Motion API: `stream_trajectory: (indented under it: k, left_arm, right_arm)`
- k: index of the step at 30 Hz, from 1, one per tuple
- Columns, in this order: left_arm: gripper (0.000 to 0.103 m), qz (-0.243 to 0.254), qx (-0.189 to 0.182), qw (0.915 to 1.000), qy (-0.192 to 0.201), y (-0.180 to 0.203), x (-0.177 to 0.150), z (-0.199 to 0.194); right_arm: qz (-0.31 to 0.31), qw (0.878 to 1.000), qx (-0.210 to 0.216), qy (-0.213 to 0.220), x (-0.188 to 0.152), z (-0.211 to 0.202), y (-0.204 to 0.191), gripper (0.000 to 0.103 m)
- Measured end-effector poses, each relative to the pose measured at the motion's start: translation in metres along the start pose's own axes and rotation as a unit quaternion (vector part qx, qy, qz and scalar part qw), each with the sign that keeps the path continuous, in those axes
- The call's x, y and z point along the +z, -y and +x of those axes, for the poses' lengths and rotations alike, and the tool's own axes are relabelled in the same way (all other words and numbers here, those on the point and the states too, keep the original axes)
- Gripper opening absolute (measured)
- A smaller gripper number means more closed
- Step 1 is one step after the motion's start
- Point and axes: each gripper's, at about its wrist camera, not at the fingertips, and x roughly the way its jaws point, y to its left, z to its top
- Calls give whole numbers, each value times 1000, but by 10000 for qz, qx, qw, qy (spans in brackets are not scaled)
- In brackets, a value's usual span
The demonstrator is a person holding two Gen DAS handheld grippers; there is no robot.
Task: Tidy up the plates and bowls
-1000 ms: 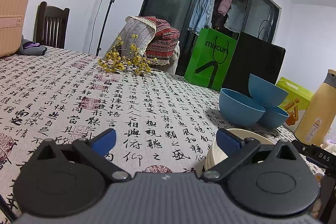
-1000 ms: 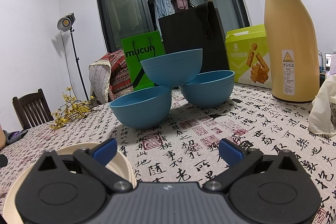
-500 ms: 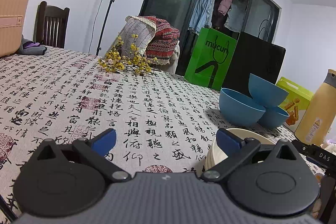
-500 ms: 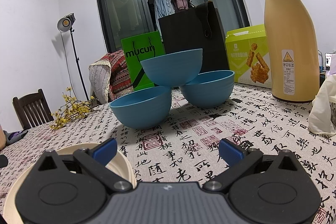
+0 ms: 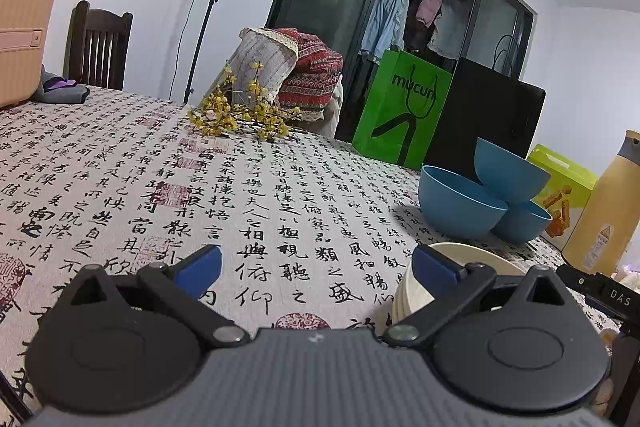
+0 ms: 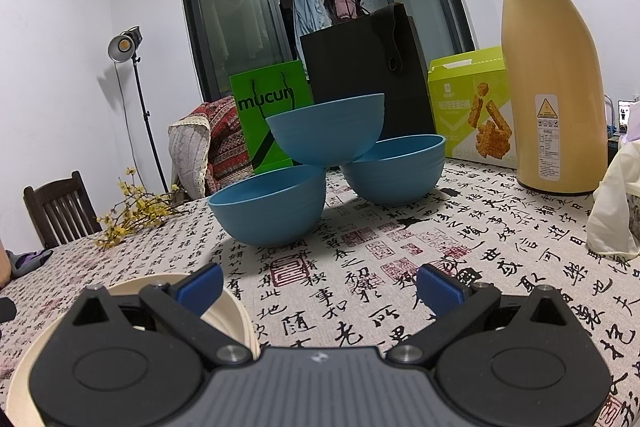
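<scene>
The right gripper (image 6: 318, 287) is hovering low over the table with its blue-padded jaws spread wide and nothing between them; the left gripper (image 5: 316, 269) is doing the same, jaws wide apart and empty. A stack of cream dishes (image 6: 228, 311) is sitting just beside the right gripper's left finger, and it is showing behind the left gripper's right finger in the left wrist view (image 5: 464, 255). Farther out on the calligraphy-print tablecloth (image 6: 500, 247), three blue bowls are forming a small pyramid: the top bowl (image 6: 326, 129) is resting tilted on the rims of the front bowl (image 6: 268, 207) and the back bowl (image 6: 394, 169). A tall yellow flask (image 6: 554, 75) is standing well to the right. The likely first move is lifting the top bowl; doing that well probably means approaching level, closing one finger inside and one outside its rim, and raising it straight up so the two bowls beneath are not nudged, since the perched bowl looks ready to slide.
</scene>
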Motion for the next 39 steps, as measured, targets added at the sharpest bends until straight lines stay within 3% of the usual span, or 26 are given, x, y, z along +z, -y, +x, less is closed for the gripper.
stream_trajectory:
  k: [30,39]
  left_arm:
    - [103,-43,272,9994,-192,2,-1,8]
    - [103,19,295,9985,-452,4,0,17]
  right_arm:
    - [114,9998,-59,-124,0,2,1,103]
    - [41,9998,126,-171,0,2,2,103]
